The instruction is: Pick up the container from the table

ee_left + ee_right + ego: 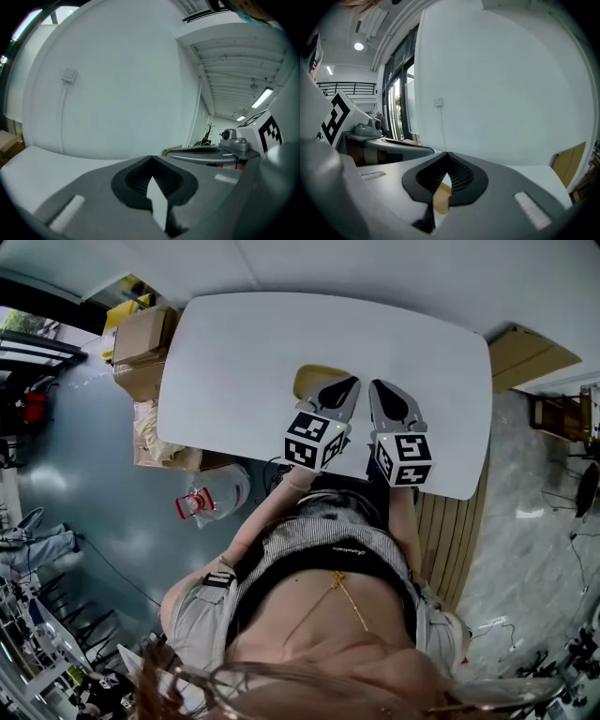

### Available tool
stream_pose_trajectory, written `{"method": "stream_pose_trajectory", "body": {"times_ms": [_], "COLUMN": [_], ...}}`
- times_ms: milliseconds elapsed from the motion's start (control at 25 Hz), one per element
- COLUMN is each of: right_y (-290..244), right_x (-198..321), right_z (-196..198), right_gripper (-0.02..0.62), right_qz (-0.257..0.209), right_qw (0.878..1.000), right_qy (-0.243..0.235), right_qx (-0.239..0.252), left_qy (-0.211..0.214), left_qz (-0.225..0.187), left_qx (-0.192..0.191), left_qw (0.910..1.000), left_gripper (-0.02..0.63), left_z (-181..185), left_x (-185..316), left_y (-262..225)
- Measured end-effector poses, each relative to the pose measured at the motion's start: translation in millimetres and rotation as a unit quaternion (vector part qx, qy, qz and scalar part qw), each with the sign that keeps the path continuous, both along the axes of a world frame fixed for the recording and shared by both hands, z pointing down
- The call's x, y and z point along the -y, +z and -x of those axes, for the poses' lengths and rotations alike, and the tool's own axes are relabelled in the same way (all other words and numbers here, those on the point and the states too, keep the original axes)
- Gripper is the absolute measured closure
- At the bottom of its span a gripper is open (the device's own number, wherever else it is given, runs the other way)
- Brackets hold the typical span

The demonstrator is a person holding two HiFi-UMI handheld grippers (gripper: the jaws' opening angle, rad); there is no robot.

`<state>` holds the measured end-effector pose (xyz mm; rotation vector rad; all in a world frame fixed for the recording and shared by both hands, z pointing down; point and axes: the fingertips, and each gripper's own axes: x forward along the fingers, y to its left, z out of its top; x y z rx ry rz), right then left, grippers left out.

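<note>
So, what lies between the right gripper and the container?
In the head view the left gripper lies there, covering part of the container, close beside the right gripper.

Brown boxes (141,351) stacked far left, clear tub (214,495) with red clip on grey floor (94,484) near left, brown board (525,354) far right

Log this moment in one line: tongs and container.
left tongs shut, empty | right tongs shut, empty | tan container on white table, not held
</note>
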<state>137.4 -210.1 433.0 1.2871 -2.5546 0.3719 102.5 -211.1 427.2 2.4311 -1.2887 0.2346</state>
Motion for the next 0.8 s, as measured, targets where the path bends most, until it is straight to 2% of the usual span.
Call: {"method": "stream_pose_trajectory", "body": {"times_ms": [280, 800], "right_y": [4, 9], "right_x": [9, 22], "right_z": [17, 43], "right_gripper": [0.569, 0.569], "right_qz": [0.001, 0.012], "right_qw": [1.000, 0.998], "right_qy": [0.000, 0.060], "right_qx": [-0.002, -0.005], "left_qy": [-0.010, 0.032], "left_qz": [0.000, 0.007], "left_qx": [0.002, 0.001], "left_qw": [0.9999, 0.9995], "left_gripper": [0.606, 0.606], "left_z": [22, 58], "left_x": [12, 29], "left_y": [3, 8]}}
